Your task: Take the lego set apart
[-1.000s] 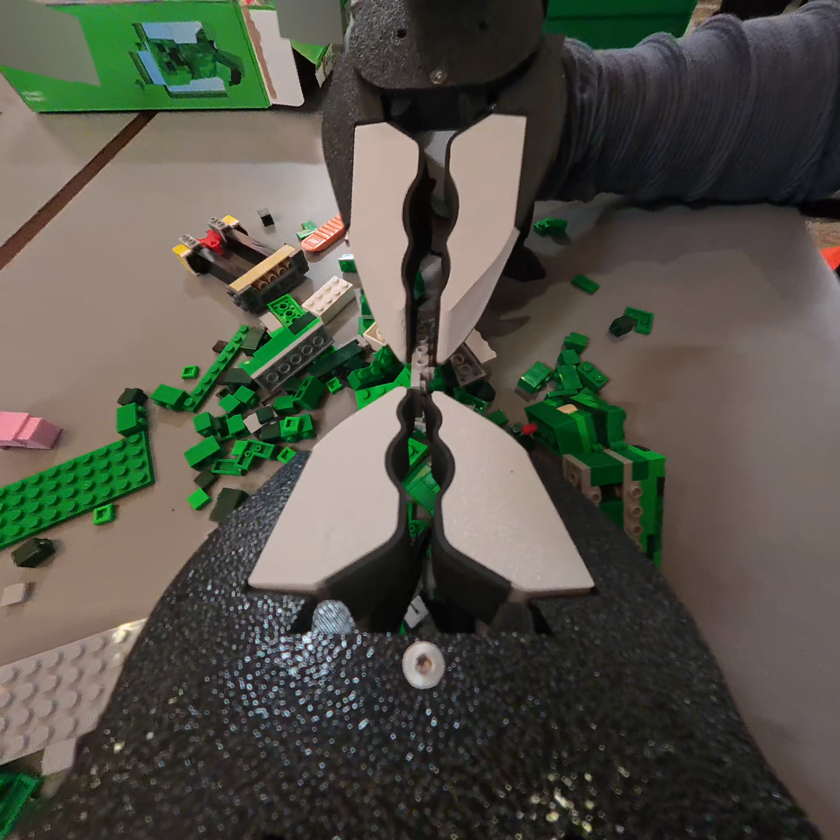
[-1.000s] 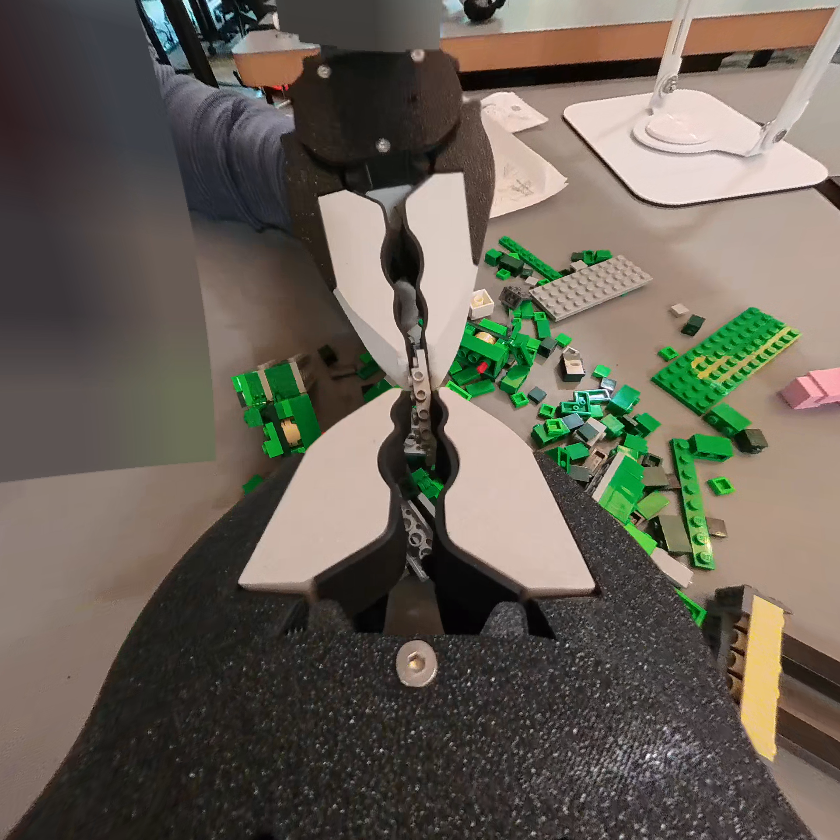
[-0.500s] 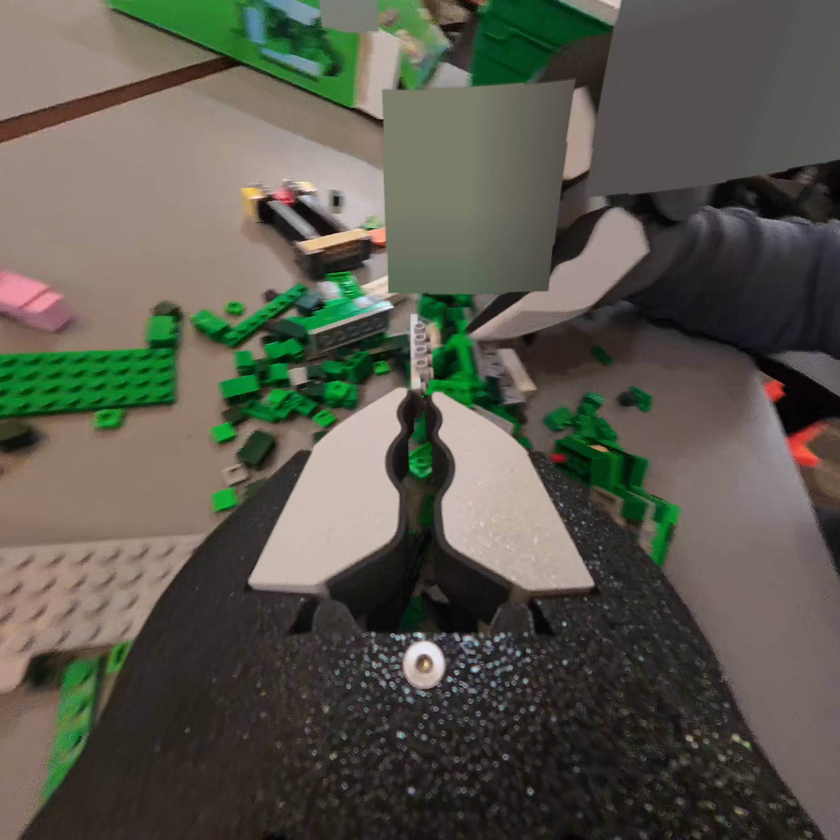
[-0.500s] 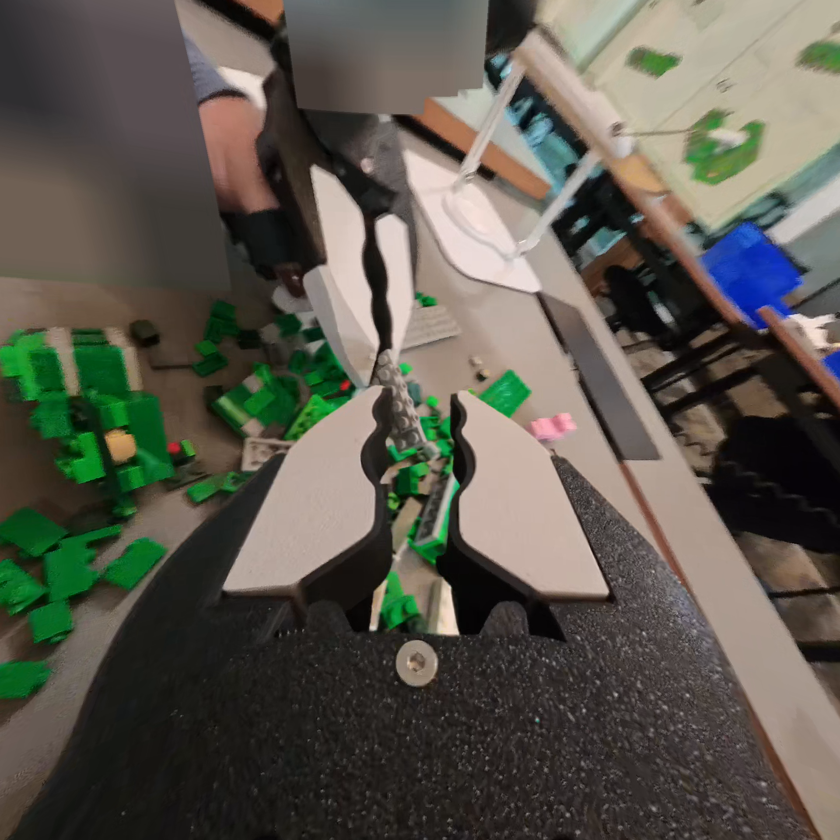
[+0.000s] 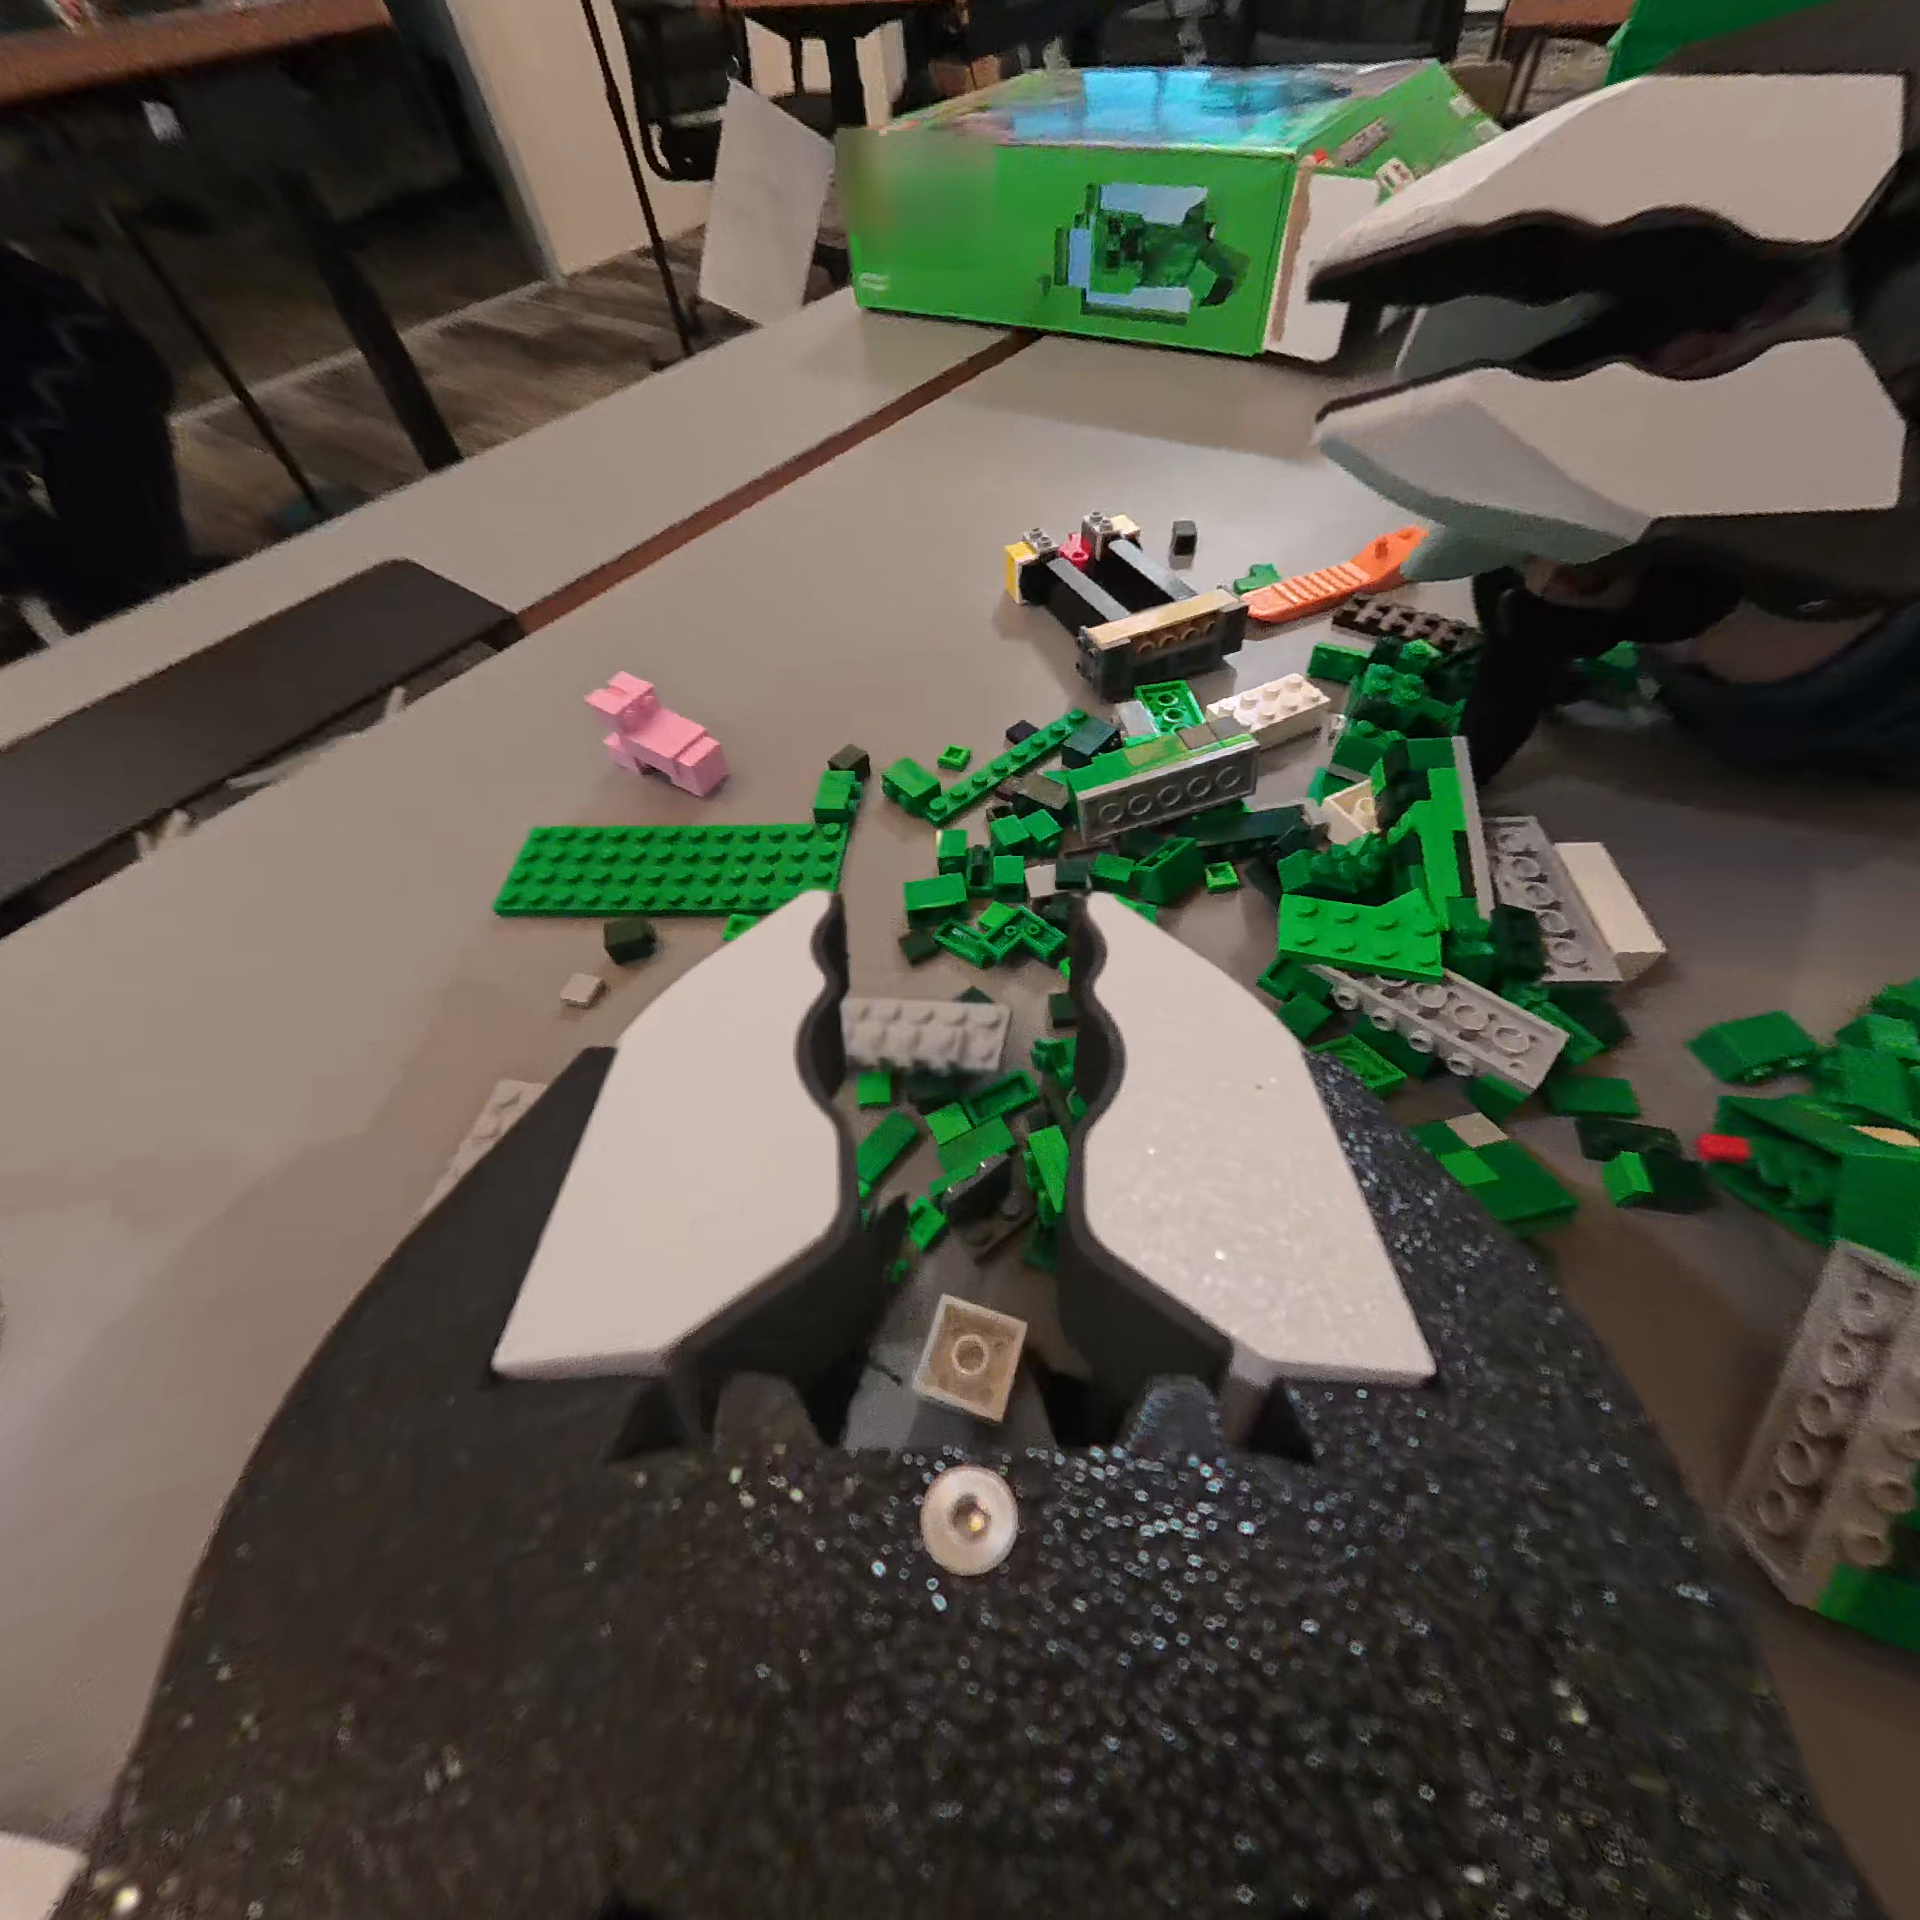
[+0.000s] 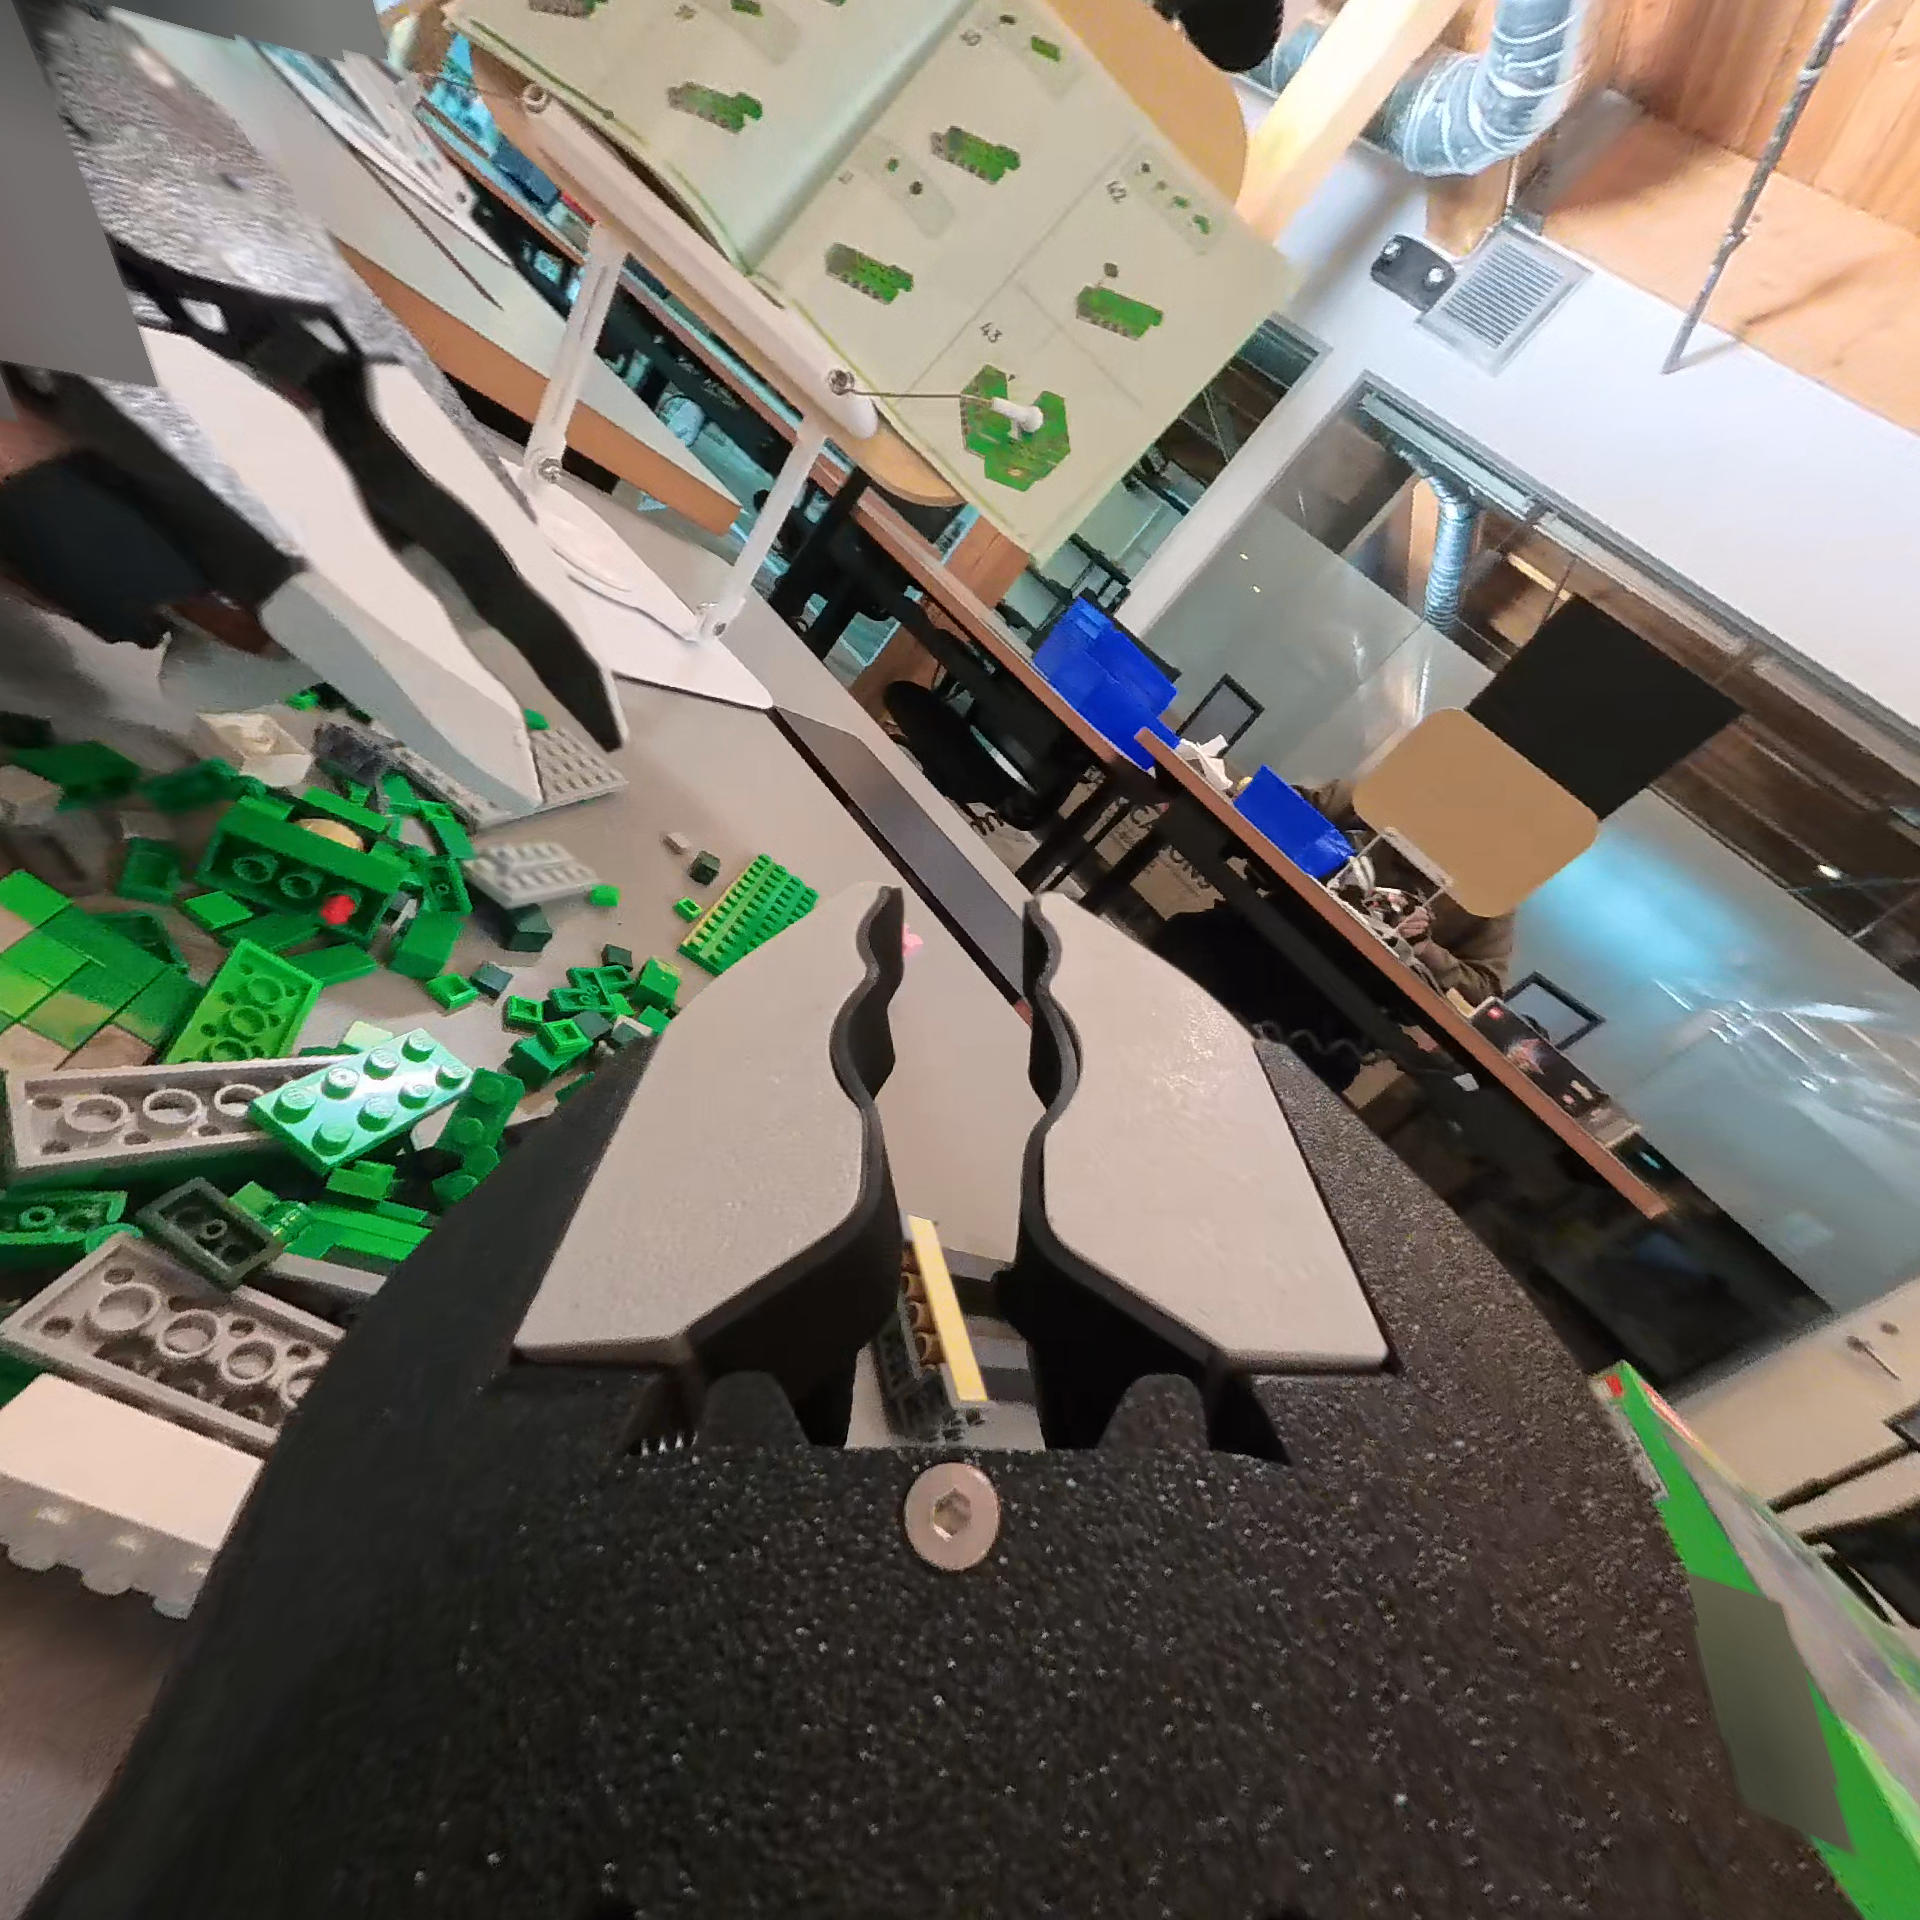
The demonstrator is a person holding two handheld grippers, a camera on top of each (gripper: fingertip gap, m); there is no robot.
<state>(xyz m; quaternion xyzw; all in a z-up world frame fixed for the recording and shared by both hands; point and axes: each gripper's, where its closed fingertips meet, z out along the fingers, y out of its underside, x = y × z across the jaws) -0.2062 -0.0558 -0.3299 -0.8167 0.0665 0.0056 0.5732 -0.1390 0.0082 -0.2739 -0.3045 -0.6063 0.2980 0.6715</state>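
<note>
Loose green and grey lego pieces (image 5: 1351, 935) lie heaped on the grey table (image 5: 312, 1039); the heap also shows in the right wrist view (image 6: 260, 987). My left gripper (image 5: 961, 925) is open just above the heap. A grey plate (image 5: 925, 1034), slightly blurred, shows between its fingers, free of both pads. My right gripper (image 6: 961, 914) is open and empty, tilted up and pointing past the table edge; it also shows at the top right of the left wrist view (image 5: 1335, 353). A part-built green block (image 5: 1849, 1195) stands at the right. The left gripper (image 6: 566, 764) shows in the right wrist view too.
A green baseplate (image 5: 675, 868), a pink pig (image 5: 660, 743), a black and yellow assembly (image 5: 1122, 603) and an orange brick separator (image 5: 1330, 577) lie beyond the heap. A green box (image 5: 1070, 239) stands at the back. An instruction booklet (image 6: 935, 208) sits on a white stand. The part-built green block (image 5: 1849, 1195) is about 12 cm from my left fingertips.
Both grippers held one grey piece between them, then pulled apart. The right gripper opened first and swung up and away. The left gripper has now opened too and let go of the grey plate.
</note>
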